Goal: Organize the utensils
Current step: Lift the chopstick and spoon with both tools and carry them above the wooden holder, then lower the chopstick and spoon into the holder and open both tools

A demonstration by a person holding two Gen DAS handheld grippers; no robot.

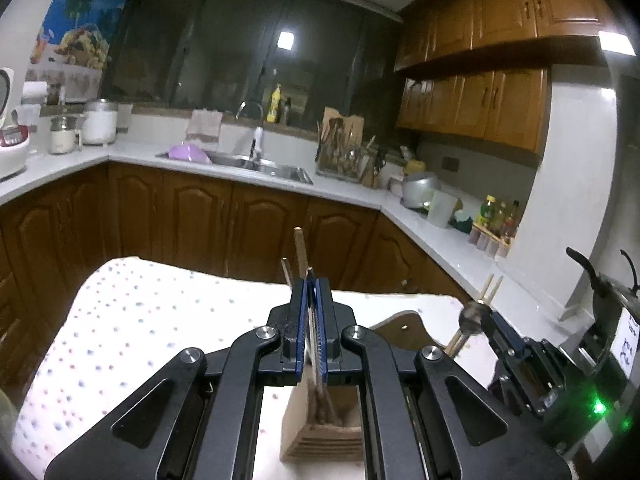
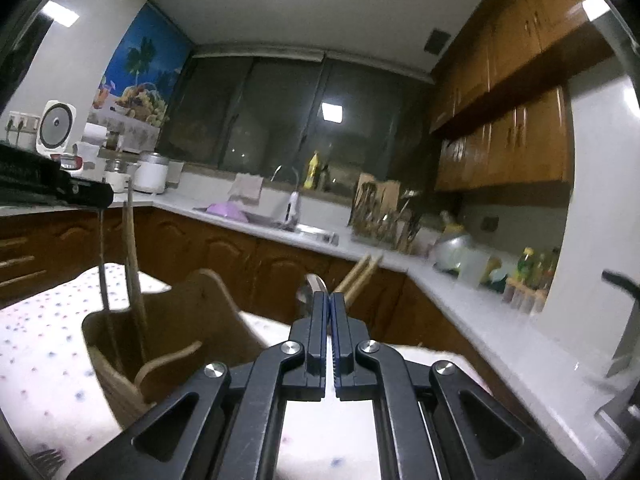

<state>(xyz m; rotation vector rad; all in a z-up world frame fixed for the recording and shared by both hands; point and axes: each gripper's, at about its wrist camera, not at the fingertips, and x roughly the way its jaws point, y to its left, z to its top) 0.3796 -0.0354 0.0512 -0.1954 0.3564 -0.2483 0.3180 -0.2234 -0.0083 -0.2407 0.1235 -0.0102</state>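
My left gripper [image 1: 311, 280] is shut on wooden chopsticks [image 1: 300, 248] together with a thin metal handle. Their upper ends poke above the fingers, and their lower ends reach down into the wooden utensil holder [image 1: 320, 436] right under it. From the right wrist view, the left gripper [image 2: 106, 196] hangs those sticks [image 2: 130, 248] into the holder [image 2: 180, 320]. My right gripper [image 2: 330, 294] is shut on a metal spoon [image 2: 314, 284] and a chopstick pair [image 2: 360, 272]. It is level, to the right of the holder. In the left wrist view, the right gripper [image 1: 486, 316] holds its spoon [image 1: 472, 316] beside the holder's back panel.
The holder stands on a table with a dotted white cloth [image 1: 140, 320]. Behind it runs an L-shaped white counter [image 1: 360, 196] with a sink [image 1: 256, 164], a full utensil rack [image 1: 344, 156], a steel pot [image 1: 420, 188] and bottles [image 1: 500, 216]. A black-handled kettle [image 1: 600, 288] sits close on the right.
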